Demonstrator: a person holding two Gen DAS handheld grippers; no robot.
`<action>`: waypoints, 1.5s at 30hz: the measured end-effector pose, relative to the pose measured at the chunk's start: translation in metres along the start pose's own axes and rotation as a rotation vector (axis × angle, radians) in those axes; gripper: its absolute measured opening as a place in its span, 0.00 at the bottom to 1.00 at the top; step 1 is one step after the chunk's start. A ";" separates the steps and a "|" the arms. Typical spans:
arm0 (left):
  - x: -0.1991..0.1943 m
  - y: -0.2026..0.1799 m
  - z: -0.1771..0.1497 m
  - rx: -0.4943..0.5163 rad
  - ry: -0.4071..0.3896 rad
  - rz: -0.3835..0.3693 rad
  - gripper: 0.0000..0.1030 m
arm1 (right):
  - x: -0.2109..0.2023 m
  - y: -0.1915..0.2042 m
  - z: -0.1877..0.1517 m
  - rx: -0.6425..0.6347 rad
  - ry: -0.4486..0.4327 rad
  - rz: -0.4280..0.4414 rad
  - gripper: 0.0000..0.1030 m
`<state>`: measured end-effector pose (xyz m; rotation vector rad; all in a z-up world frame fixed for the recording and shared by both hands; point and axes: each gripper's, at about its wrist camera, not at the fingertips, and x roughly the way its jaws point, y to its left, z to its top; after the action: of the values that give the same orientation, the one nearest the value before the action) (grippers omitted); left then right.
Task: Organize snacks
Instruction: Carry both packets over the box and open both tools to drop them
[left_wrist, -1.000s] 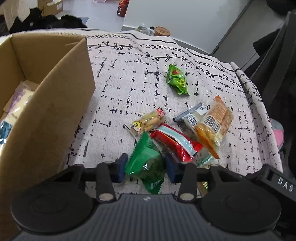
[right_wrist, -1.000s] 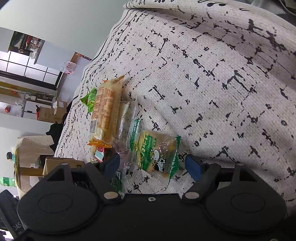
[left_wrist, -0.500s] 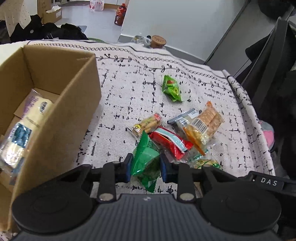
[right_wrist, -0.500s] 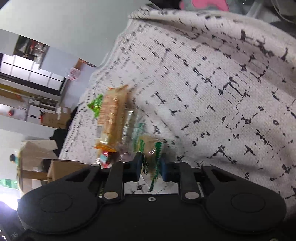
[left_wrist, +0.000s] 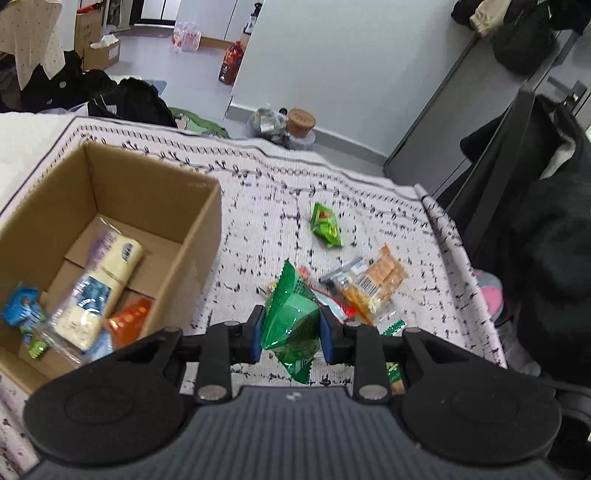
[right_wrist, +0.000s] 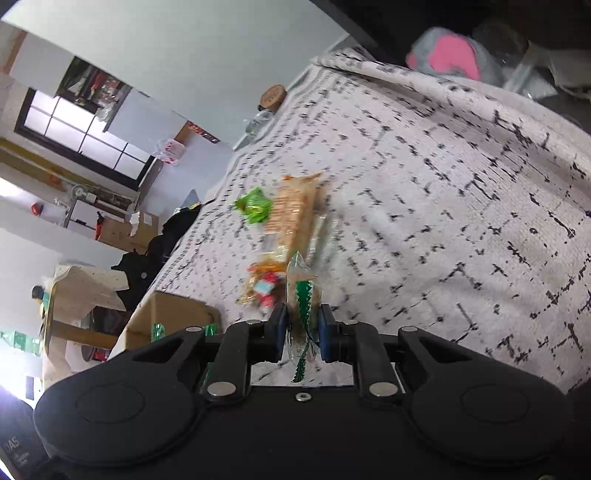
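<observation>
My left gripper (left_wrist: 291, 334) is shut on a dark green snack packet (left_wrist: 291, 317), held in the air above the patterned cloth. An open cardboard box (left_wrist: 184, 236) stands to its left with several snacks inside. My right gripper (right_wrist: 302, 330) is shut on a clear packet with green serrated edges (right_wrist: 301, 295), lifted off the cloth. A small pile stays on the cloth: an orange cracker pack (left_wrist: 382, 278), a red packet (left_wrist: 340, 308) and a bright green packet (left_wrist: 325, 229). The right wrist view shows the cracker pack (right_wrist: 295, 214) and the box (right_wrist: 166, 317) too.
The cloth-covered table (left_wrist: 258, 229) ends at the right, beside a dark chair with black clothing (left_wrist: 535, 229). A pink object (right_wrist: 448, 55) lies beyond the cloth's far edge. Floor clutter and a brown lidded jar (left_wrist: 301, 120) sit behind the table.
Both grippers closed on their packets and lifted them off the cloth. The left one has risen and pulled back, so the inside of the box now shows.
</observation>
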<state>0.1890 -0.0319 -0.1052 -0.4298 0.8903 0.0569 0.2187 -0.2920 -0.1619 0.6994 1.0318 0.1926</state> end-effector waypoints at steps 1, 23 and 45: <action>-0.005 0.002 0.002 -0.003 -0.007 -0.004 0.28 | -0.003 0.006 -0.001 -0.013 -0.006 0.005 0.17; -0.054 0.072 0.023 -0.128 -0.037 -0.005 0.28 | -0.009 0.099 -0.028 -0.159 -0.055 0.024 0.17; -0.066 0.148 0.037 -0.305 -0.051 0.049 0.30 | 0.011 0.173 -0.051 -0.241 -0.034 0.087 0.17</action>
<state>0.1419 0.1261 -0.0846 -0.6873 0.8440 0.2498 0.2112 -0.1314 -0.0793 0.5270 0.9282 0.3729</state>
